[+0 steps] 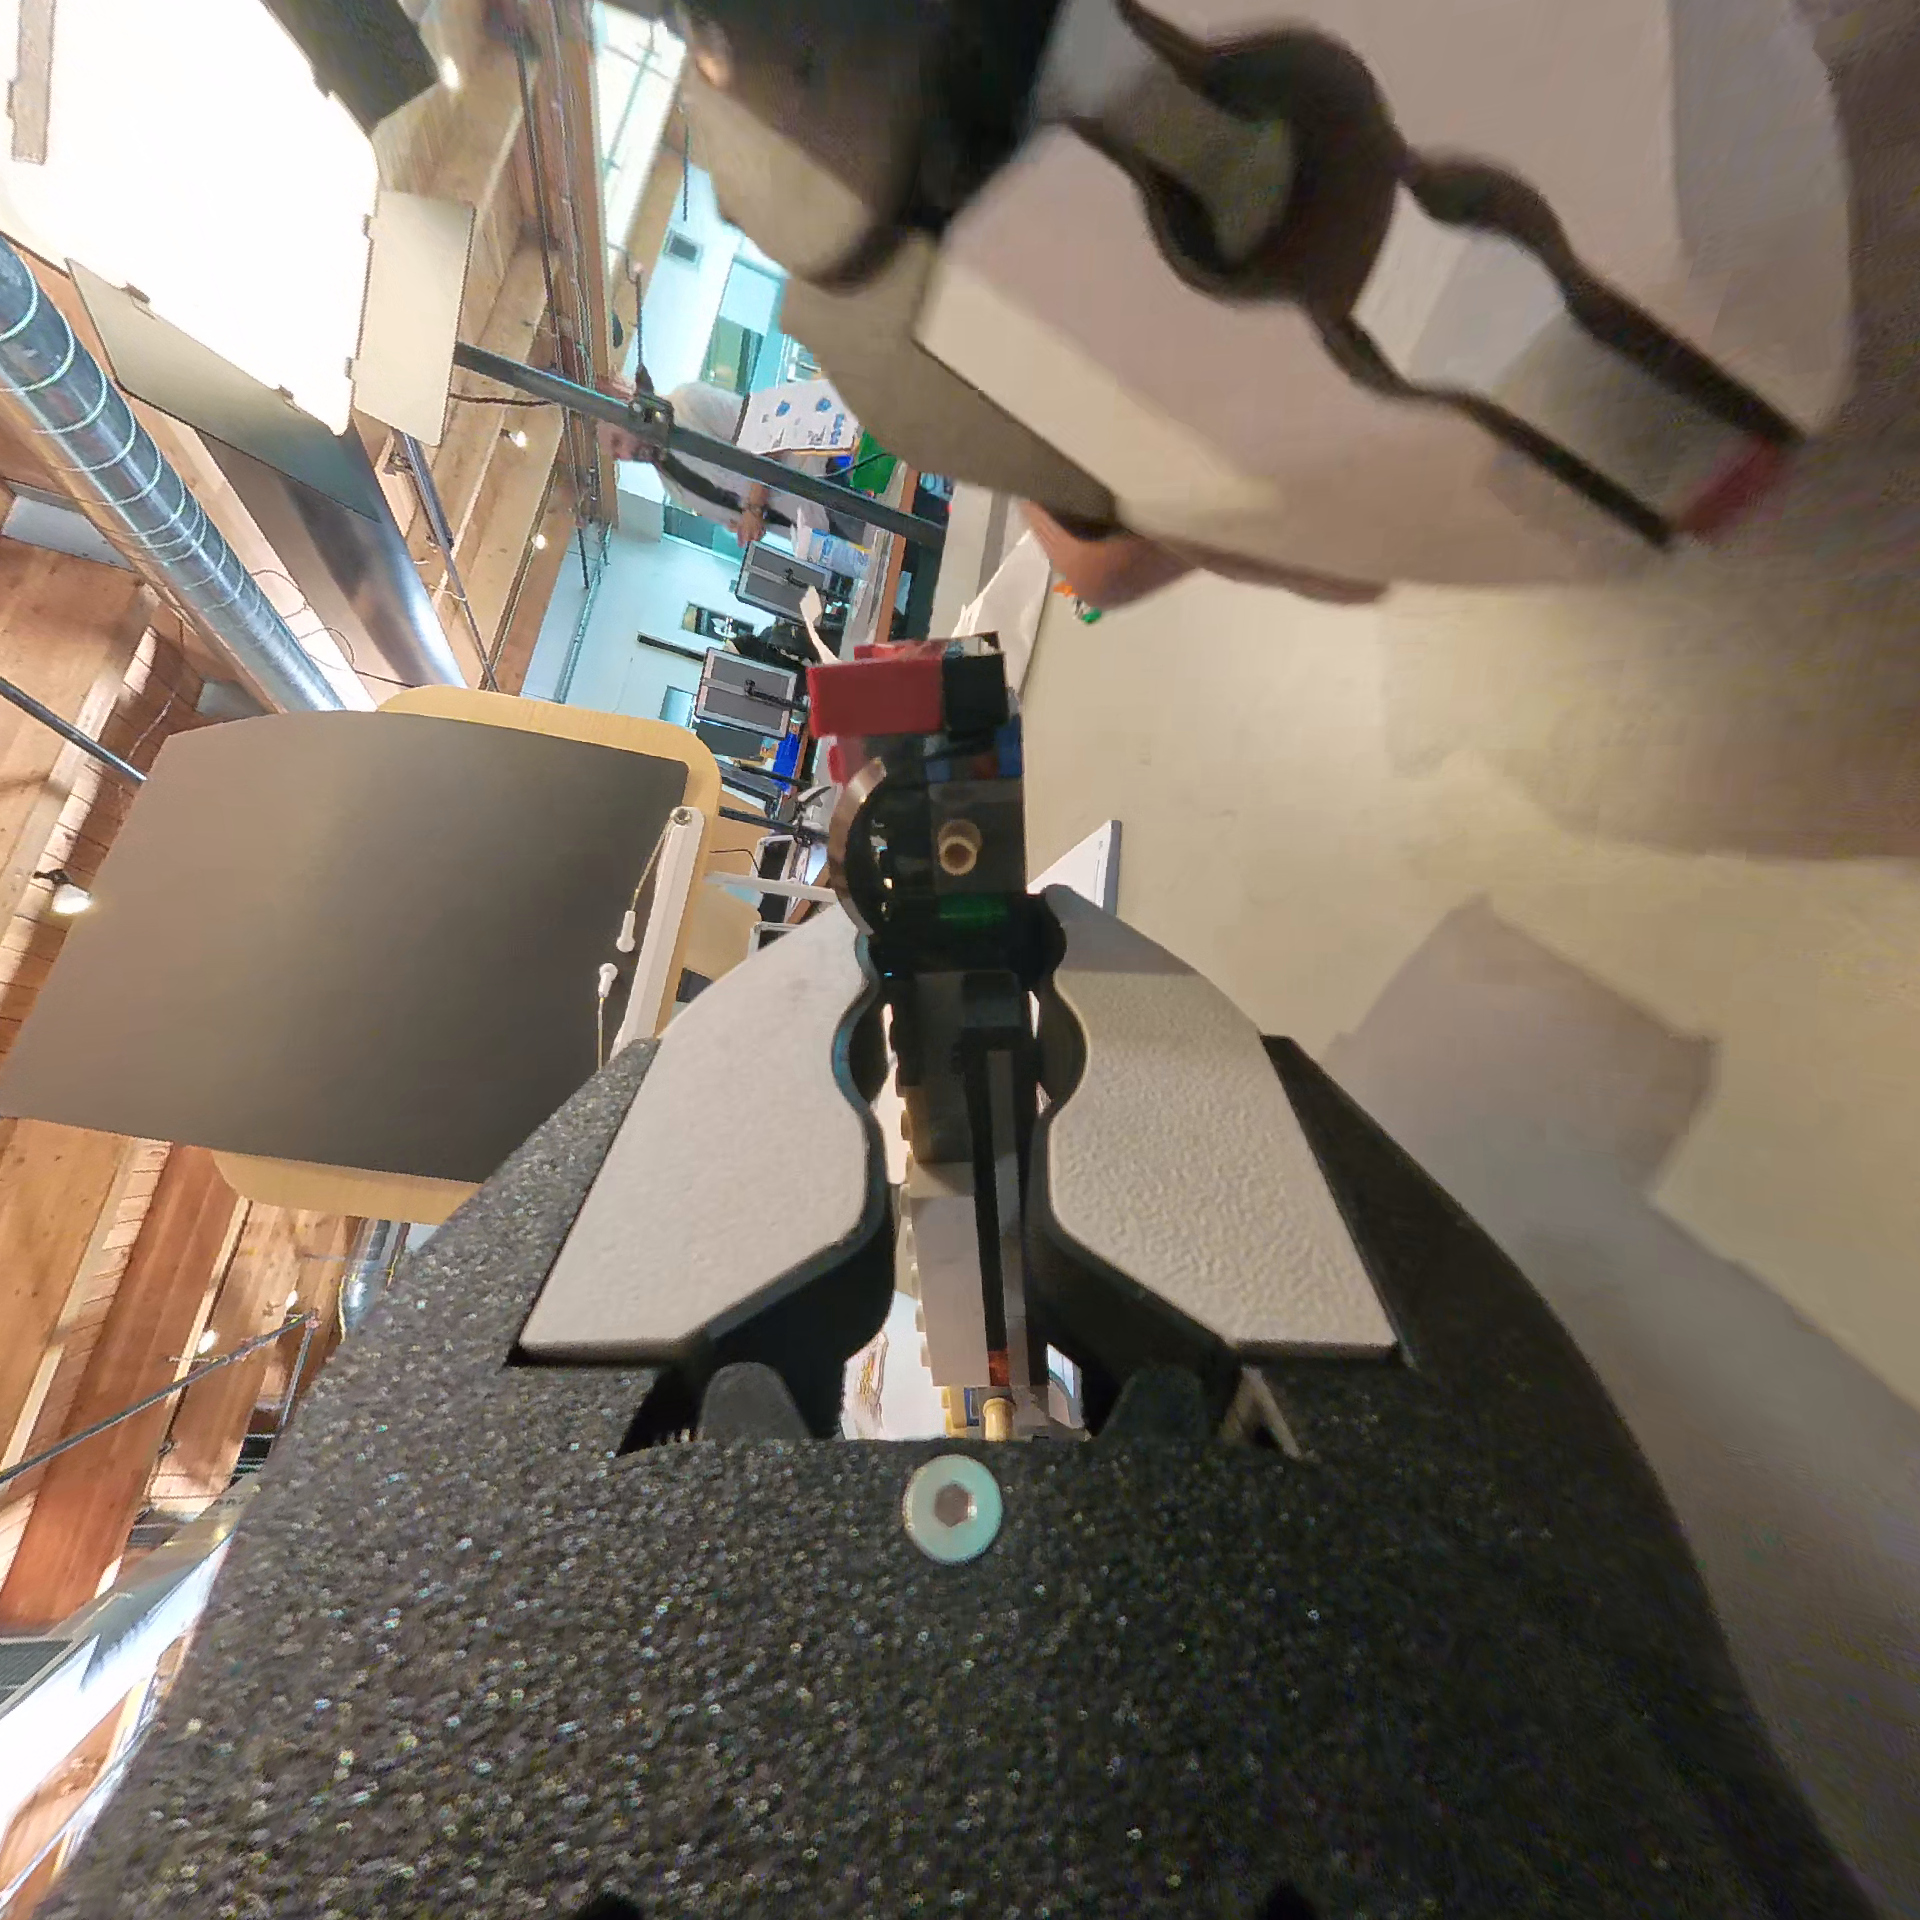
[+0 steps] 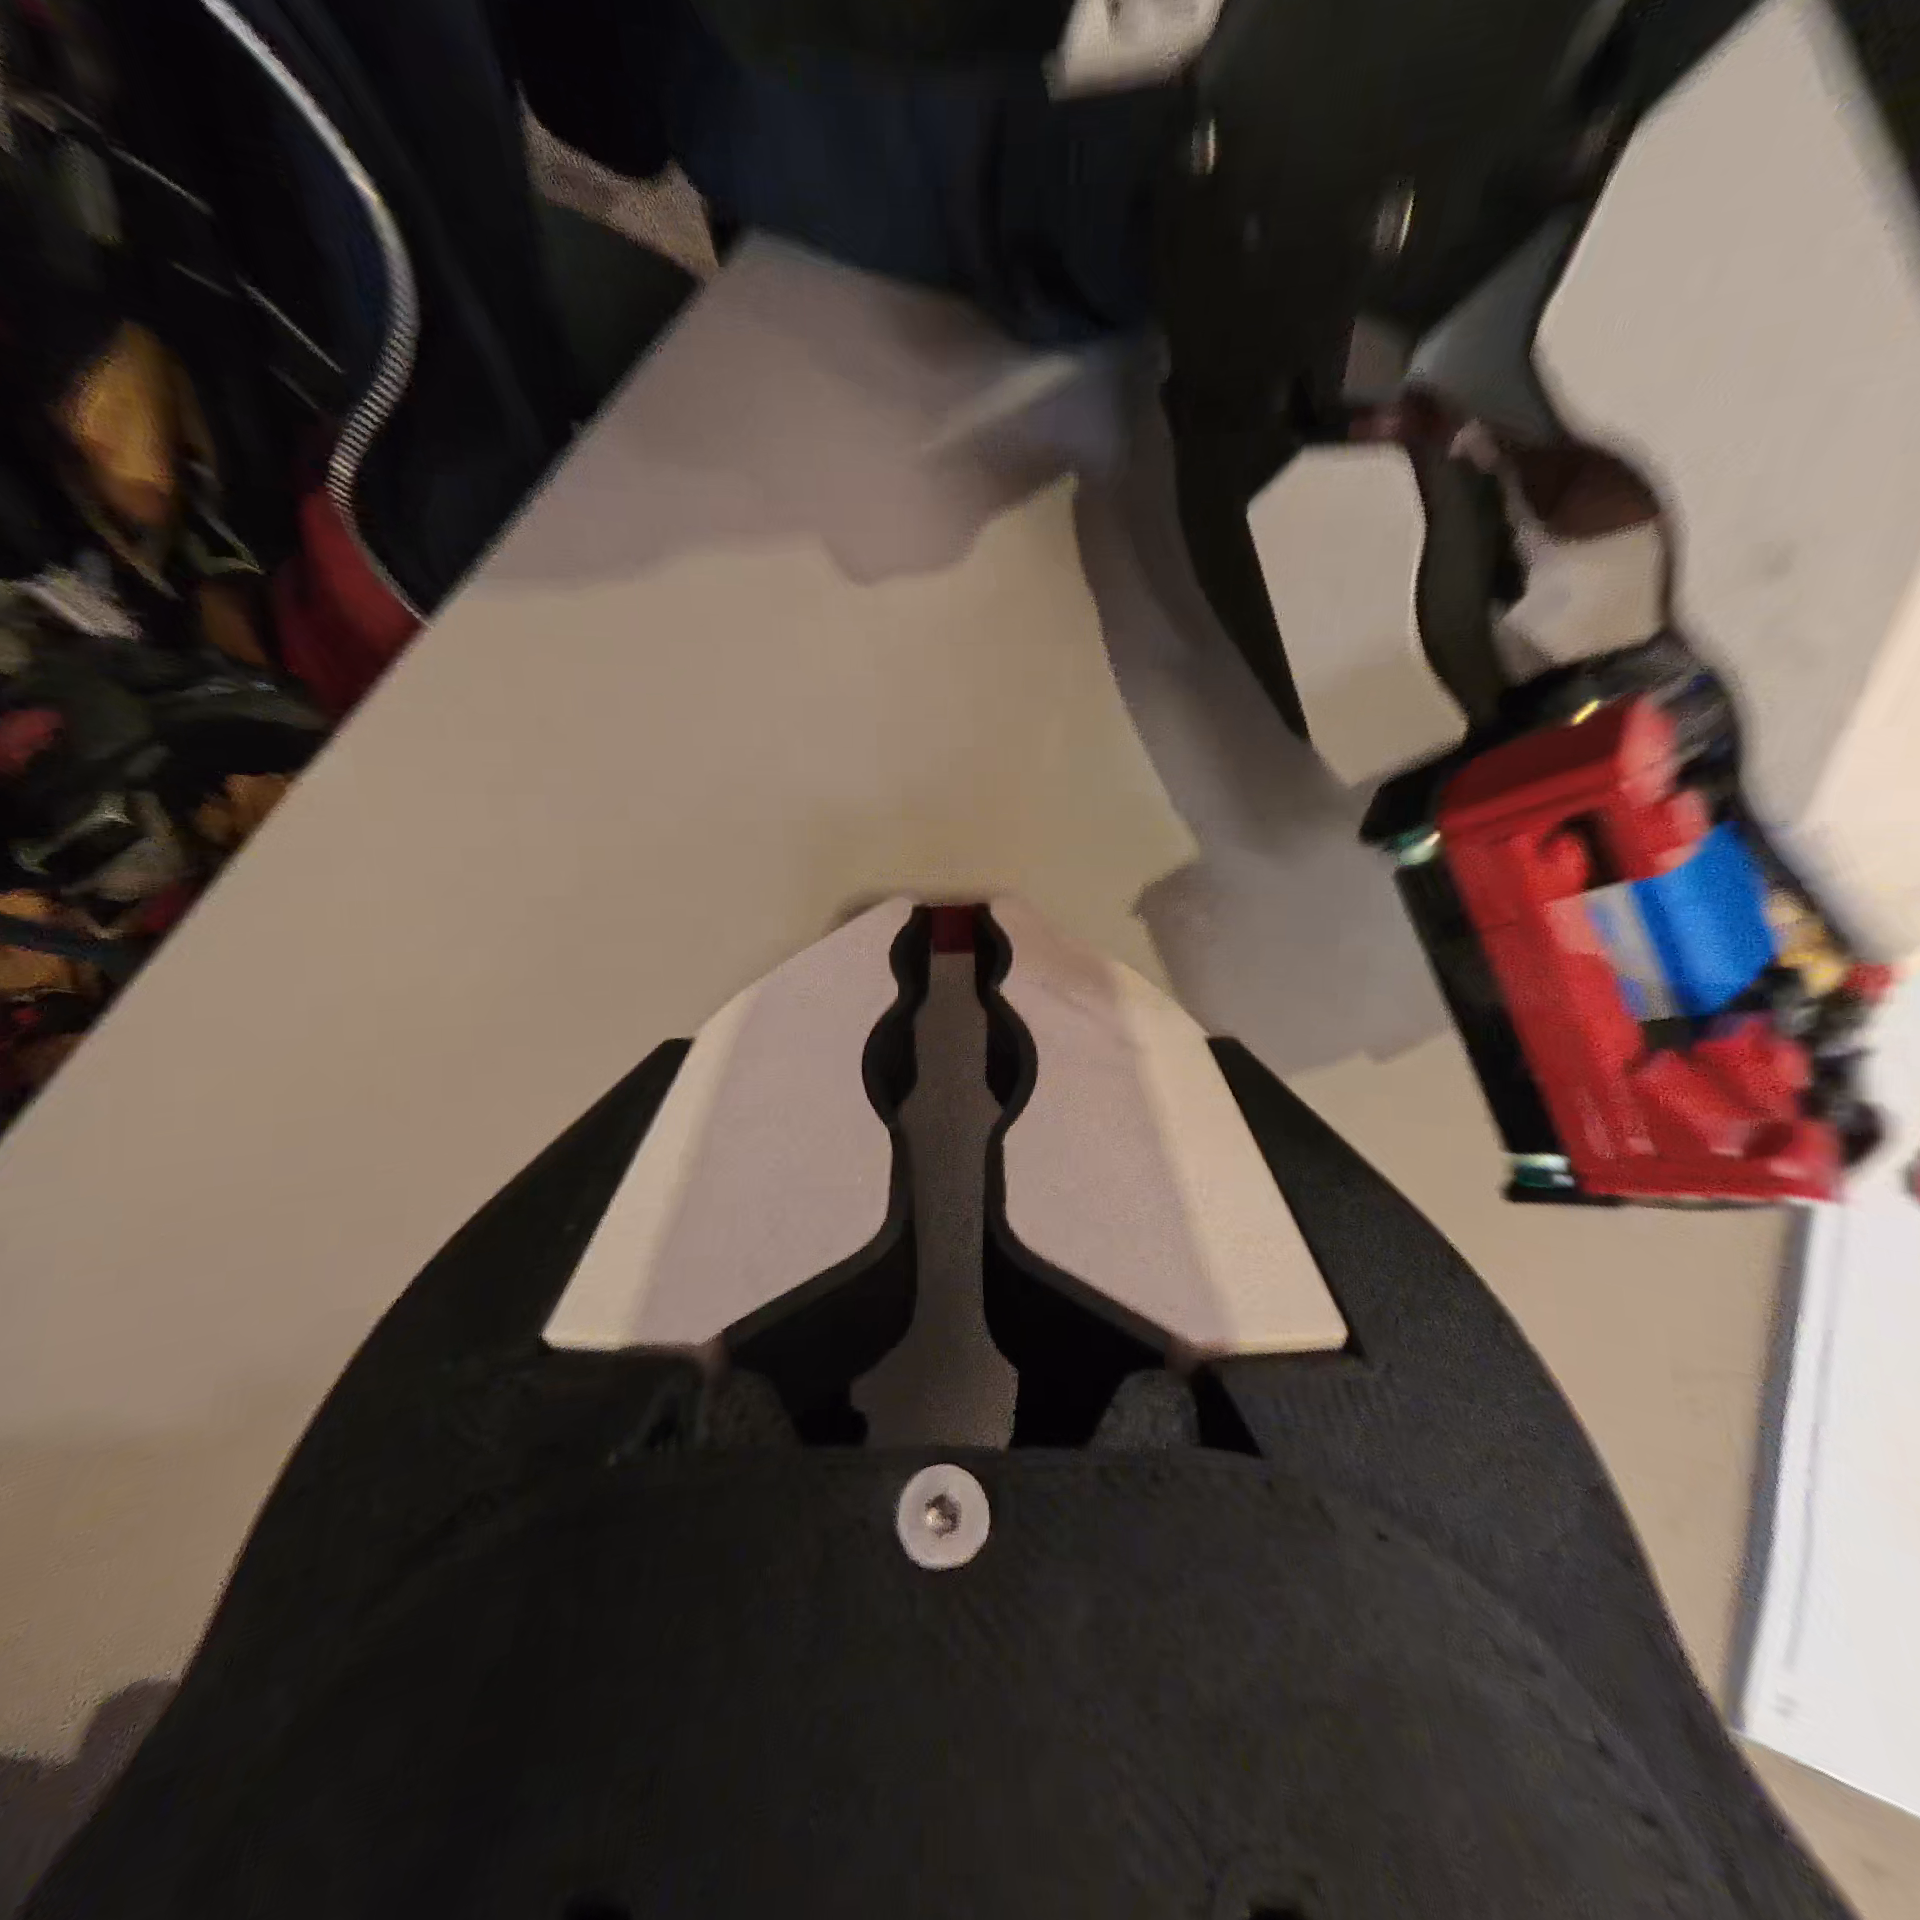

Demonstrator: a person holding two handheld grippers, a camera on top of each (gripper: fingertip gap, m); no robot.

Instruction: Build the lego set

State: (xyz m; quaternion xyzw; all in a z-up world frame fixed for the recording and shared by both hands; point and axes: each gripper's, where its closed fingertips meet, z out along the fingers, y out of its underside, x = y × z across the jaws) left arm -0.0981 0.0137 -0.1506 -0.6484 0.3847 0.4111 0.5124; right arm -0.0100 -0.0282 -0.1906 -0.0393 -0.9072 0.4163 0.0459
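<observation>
My left gripper [image 1: 961, 925] clamps a stiff, light, snap-apart brick model [image 1: 940, 821] by its dark middle, while my right gripper [image 2: 951, 925] pinches a small red piece [image 2: 951, 928].

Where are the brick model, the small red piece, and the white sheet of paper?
brick model [image 2: 1621, 997]: right wrist view, on its red side.
small red piece [image 2: 951, 928]: right wrist view, on the end showing at the right gripper's fingertips.
white sheet [image 2: 1839, 1507]: right wrist view, on its bare face.

Brick model [image 2: 1631, 966]: red, blue, black. Small piece [image 2: 951, 928] in right tongs [image 2: 951, 920]: red. Counter [image 2: 623, 831]: cream. Tongs' fingers [image 1: 758, 1091]: grey.
</observation>
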